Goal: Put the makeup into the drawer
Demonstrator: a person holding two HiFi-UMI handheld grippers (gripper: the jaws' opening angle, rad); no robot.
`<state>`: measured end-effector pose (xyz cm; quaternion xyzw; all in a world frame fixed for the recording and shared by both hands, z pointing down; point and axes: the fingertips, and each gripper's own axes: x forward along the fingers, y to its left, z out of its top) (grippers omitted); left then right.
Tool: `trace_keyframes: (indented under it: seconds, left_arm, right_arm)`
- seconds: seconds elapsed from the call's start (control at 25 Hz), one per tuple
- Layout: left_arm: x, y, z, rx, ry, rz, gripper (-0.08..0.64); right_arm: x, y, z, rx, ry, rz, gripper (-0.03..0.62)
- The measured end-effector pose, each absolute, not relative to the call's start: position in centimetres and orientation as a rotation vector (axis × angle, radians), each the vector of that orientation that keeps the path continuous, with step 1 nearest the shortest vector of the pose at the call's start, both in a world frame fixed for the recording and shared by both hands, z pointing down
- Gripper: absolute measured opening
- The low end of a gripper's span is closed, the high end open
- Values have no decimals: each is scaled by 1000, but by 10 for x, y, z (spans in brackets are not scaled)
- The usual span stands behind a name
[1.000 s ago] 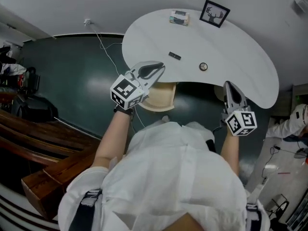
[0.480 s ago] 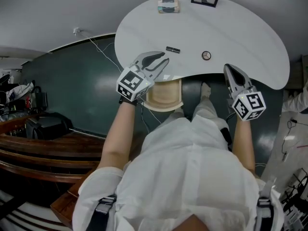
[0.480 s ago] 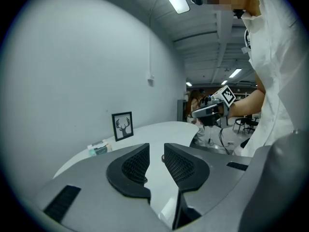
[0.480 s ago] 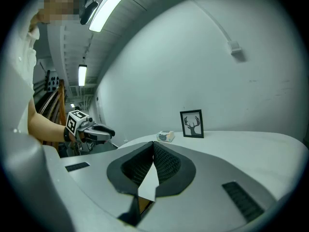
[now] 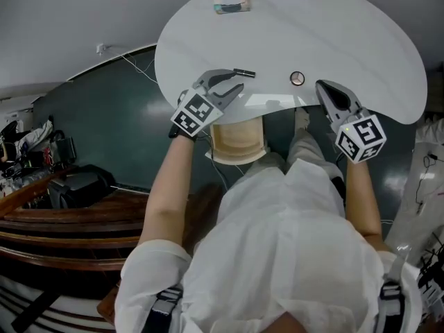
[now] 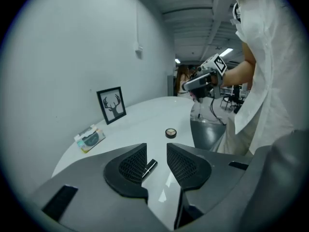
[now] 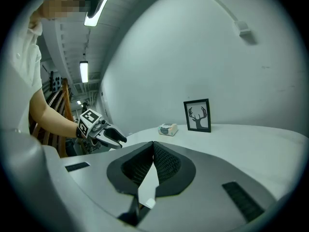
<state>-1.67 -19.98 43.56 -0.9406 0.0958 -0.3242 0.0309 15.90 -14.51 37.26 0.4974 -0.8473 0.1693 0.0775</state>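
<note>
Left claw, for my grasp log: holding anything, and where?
Nothing. The left claw, jaws just opening, is empty; the lipstick lies just ahead, untouched.

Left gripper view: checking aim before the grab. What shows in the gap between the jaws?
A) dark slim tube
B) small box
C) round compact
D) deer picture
A: the dark slim tube lies framed between the left gripper's jaws, which have just been opening.

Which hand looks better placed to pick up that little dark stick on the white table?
Left. The left gripper has just been opening its jaws, nothing between them yet, and the dark stick lies just ahead of the gap. The right gripper is shut and farther away.
</note>
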Motion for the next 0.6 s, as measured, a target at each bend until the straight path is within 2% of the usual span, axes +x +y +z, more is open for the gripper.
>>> trace_keyframes:
  seconds: [0.6]
  left_arm:
    - [-1, -233, 528, -2550, -94, -1449, 137]
  right_arm:
    - [171, -175, 400, 1441, -2515, 598, 9]
